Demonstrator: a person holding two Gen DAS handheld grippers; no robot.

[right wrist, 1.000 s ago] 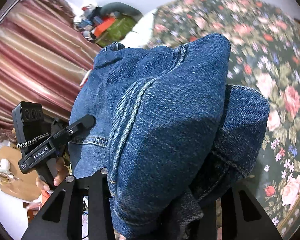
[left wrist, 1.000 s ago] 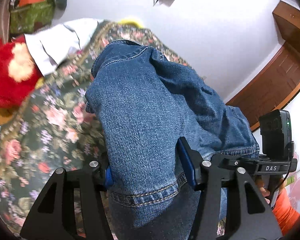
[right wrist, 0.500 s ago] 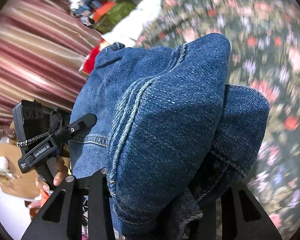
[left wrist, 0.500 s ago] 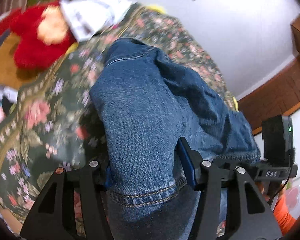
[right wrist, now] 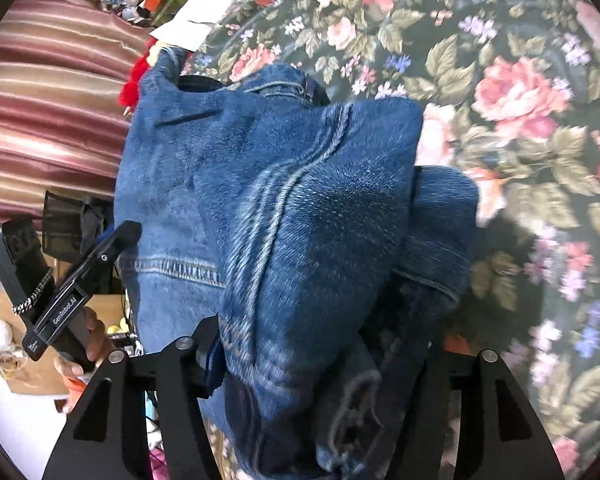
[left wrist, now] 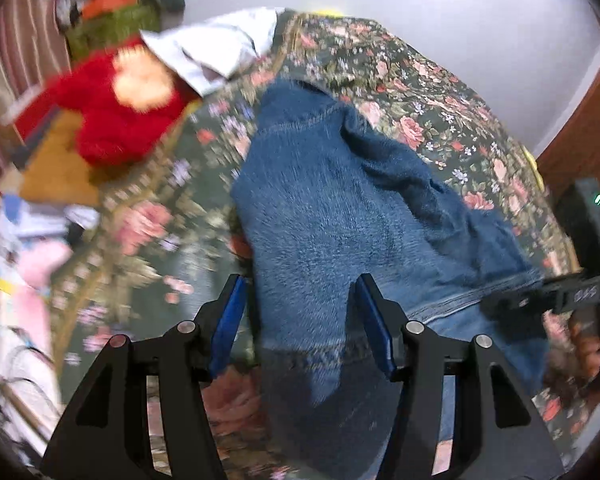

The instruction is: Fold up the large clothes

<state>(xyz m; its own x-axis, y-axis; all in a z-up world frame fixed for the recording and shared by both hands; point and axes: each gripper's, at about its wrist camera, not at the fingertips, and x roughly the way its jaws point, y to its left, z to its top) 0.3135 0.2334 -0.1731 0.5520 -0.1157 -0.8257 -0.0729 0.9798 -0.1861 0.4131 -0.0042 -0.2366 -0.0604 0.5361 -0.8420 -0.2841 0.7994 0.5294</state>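
A pair of blue jeans (left wrist: pixel 340 208) lies folded over on the floral bedspread (left wrist: pixel 412 80). My left gripper (left wrist: pixel 300 312) is open, its blue pads (left wrist: pixel 228 316) standing either side of the jeans' hem with a gap on the left. In the right wrist view the jeans (right wrist: pixel 284 216) bunch thickly over my right gripper (right wrist: pixel 312 364), which is shut on the denim. The left gripper's body (right wrist: pixel 64 300) shows at the left of that view. The right one (left wrist: pixel 572 292) shows in the left wrist view.
A red plush toy (left wrist: pixel 120 120) and a white shirt (left wrist: pixel 216 44) lie at the bed's far left corner. A green bag (left wrist: pixel 116 24) and clutter stand by the striped curtain (right wrist: pixel 52 100). A wooden door (left wrist: pixel 580 128) is at right.
My left gripper has opened and let go of the jeans' hem. The jeans have dropped lower onto the bedspread. My right gripper still holds its bunch.
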